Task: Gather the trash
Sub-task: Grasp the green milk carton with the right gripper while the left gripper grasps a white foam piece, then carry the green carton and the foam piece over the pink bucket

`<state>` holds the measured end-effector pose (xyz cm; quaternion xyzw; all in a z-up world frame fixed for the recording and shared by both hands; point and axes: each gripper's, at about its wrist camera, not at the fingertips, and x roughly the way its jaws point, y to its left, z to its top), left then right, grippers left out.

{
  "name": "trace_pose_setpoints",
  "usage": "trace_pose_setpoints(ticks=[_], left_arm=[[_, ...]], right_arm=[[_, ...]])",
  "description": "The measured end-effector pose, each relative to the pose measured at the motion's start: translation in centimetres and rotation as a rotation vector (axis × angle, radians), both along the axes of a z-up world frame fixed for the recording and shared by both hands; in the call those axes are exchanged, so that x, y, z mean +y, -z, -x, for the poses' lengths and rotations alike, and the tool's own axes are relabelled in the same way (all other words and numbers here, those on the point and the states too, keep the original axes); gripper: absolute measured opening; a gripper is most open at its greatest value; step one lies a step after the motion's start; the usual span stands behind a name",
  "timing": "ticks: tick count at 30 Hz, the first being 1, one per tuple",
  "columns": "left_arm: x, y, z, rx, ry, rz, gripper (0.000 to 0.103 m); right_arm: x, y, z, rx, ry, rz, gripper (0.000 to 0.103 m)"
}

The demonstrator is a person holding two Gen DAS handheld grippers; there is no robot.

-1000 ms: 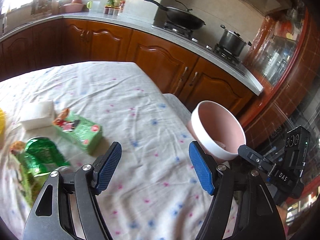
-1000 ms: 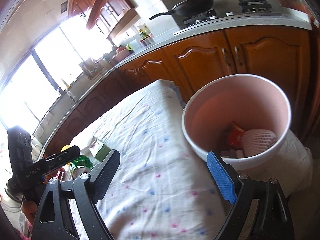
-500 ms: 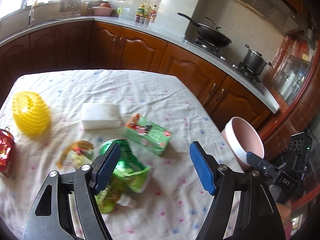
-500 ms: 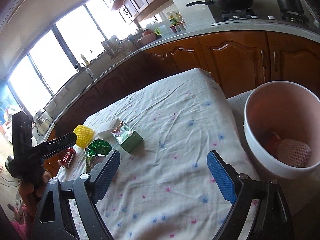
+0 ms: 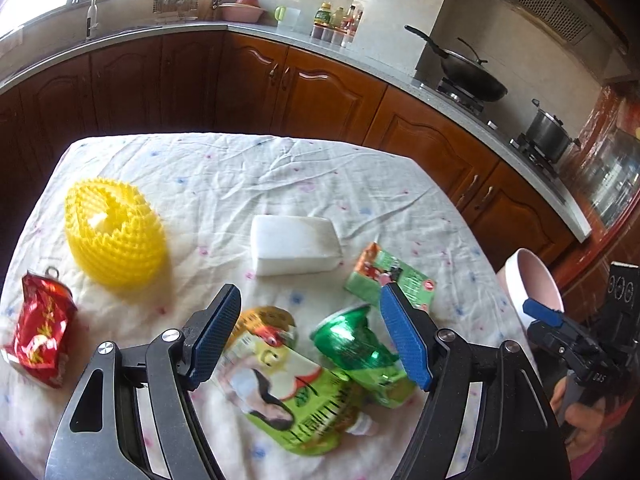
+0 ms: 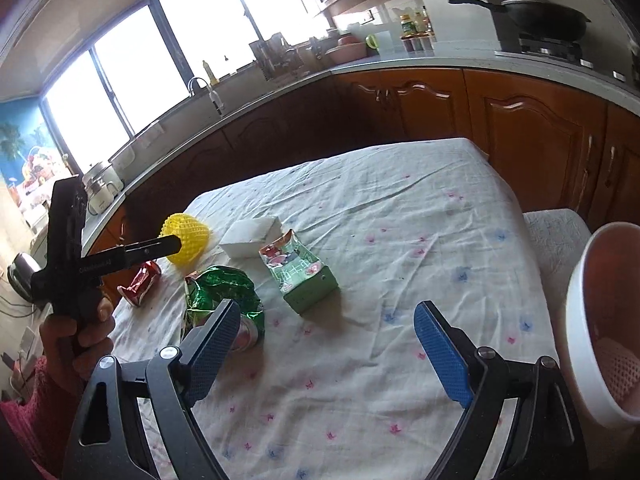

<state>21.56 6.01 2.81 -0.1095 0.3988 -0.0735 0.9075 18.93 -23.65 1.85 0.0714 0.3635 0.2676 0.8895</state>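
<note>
My left gripper (image 5: 310, 338) hangs open above a green drink pouch (image 5: 296, 396) and a crumpled green foil wrapper (image 5: 360, 348), nothing between its fingers. Around it lie a green carton (image 5: 390, 276), a white foam block (image 5: 296, 244), a yellow foam fruit net (image 5: 116, 232) and a crushed red can (image 5: 38, 336). My right gripper (image 6: 326, 350) is open and empty over the tablecloth, to the right of the foil wrapper (image 6: 224, 288) and in front of the carton (image 6: 302, 272). The pink bin (image 6: 604, 320) stands at the right with a white net inside.
The table with its flowered white cloth (image 6: 400, 240) is ringed by brown kitchen cabinets (image 5: 328, 92). A wok (image 5: 468, 76) and a pot (image 5: 548, 132) sit on the stove at the back right. The bin (image 5: 530, 284) stands off the table's right edge.
Both grippers have swung left, away from the bin and toward the trash on the table. The left one now hovers over the pouch and wrapper. Both stayed open.
</note>
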Motion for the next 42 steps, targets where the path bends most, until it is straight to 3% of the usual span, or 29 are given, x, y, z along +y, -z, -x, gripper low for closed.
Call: trace_pose_setpoints(ticks=[5,13,24,26,28,29,31,32,33,36,42], left_arm=[[1.2,0.7,-3.1,0.036,0.094,-0.042,0.076],[0.0,2.4,-7.4,0.090,0.321,-0.217,0.076],[-3.2,4.6,-11.6,0.130,0.495,-0.371,0.078],[-4.0,5.0,-11.6,0.140,0.535,-0.372,0.083],[-4.6,5.3,-11.4,0.139,0.560,-0.384,0.083],[-5.0,5.4,-11.2,0.137,0.576,-0.391,0.081],[-5.7,5.5,-10.5,0.130,0.607,-0.400,0.064],[-6.0,5.6,-10.2,0.137,0.629,-0.393,0.046],[-6.2,5.6,-9.8,0.139,0.642,-0.388,0.042],[-7.0,5.4,-8.8,0.102,0.648,-0.428,0.032],[-6.6,4.0,-8.2,0.092,0.599,-0.352,0.030]], right_arm=[[3.1,0.0,-2.0,-0.014,-0.110,0.074,0.090],[6.5,1.6,-5.0,0.000,-0.242,0.188,0.090],[9.0,4.3,-8.4,0.079,-0.326,0.227,0.089],[9.2,4.7,-8.6,0.082,-0.326,0.238,0.082],[9.2,5.0,-8.7,0.087,-0.318,0.253,0.055],[9.1,5.2,-8.6,0.089,-0.312,0.254,0.055],[8.7,5.1,-8.2,0.081,-0.300,0.241,0.055],[8.4,5.1,-8.1,0.080,-0.288,0.234,0.055],[8.0,5.0,-7.9,0.080,-0.276,0.225,0.054],[6.5,4.6,-7.1,0.078,-0.238,0.170,0.054],[2.5,3.2,-4.9,0.067,-0.125,0.068,0.052]])
